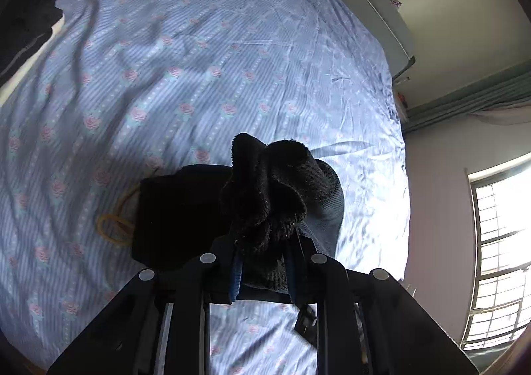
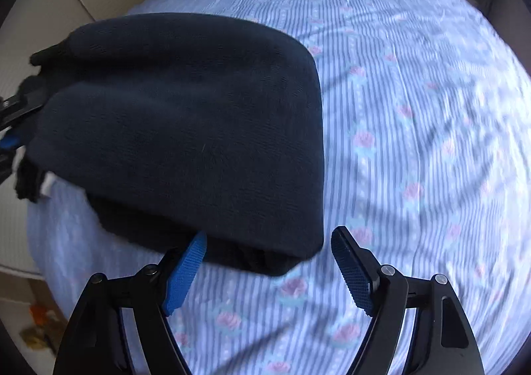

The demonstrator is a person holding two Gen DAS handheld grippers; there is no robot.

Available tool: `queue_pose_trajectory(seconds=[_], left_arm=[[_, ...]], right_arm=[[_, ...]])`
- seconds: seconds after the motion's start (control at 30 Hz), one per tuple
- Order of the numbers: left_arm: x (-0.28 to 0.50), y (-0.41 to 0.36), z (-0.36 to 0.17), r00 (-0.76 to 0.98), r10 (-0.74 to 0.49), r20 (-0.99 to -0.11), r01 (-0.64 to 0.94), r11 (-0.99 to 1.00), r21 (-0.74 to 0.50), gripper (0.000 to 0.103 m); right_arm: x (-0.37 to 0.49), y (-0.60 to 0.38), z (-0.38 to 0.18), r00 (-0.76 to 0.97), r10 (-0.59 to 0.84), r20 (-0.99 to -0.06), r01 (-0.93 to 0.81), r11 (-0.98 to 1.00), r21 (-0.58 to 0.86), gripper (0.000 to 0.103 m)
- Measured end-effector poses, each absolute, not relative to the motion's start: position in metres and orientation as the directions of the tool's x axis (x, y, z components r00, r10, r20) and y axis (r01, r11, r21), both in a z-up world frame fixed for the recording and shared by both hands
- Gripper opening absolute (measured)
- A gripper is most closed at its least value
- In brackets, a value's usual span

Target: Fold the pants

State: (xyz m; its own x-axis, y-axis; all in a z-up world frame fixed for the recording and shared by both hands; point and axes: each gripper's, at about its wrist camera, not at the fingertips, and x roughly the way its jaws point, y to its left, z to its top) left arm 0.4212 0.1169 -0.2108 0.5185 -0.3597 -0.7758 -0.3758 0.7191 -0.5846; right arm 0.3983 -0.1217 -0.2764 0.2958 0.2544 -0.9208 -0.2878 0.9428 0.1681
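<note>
The dark navy pants (image 2: 186, 129) lie folded over in a thick bundle on the bed. My right gripper (image 2: 268, 270) is open and empty, its blue pads (image 2: 184, 275) just in front of the bundle's near edge. My left gripper (image 1: 262, 262) is shut on a bunched edge of the pants (image 1: 265, 195), with fleecy black cloth bulging out above its fingers. The left gripper also shows at the far left edge of the right wrist view (image 2: 13, 116), at the bundle's left end.
The bed has a blue striped sheet with pink roses (image 1: 199, 59). A yellow rubber band (image 1: 113, 229) lies beside the pants. Dark clothing (image 1: 26, 23) sits at the bed's far left corner. A wall and window (image 1: 497, 259) are on the right.
</note>
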Motion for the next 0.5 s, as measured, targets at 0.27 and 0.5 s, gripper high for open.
queue_pose_trajectory(seconds=[0.27, 0.5], left_arm=[[0.407, 0.129, -0.242, 0.464, -0.332, -0.822, -0.429, 0.727, -0.536, 0.02], [0.402, 0.133, -0.271, 0.406, -0.303, -0.862, -0.459, 0.749, -0.479, 0.021]], right_arm=[[0.398, -0.143, -0.257, 0.402, 0.104, -0.91, -0.202, 0.979, 0.023, 0.068], [0.395, -0.135, -0.269, 0.313, 0.109, -0.943, -0.245, 0.969, 0.031, 0.068]])
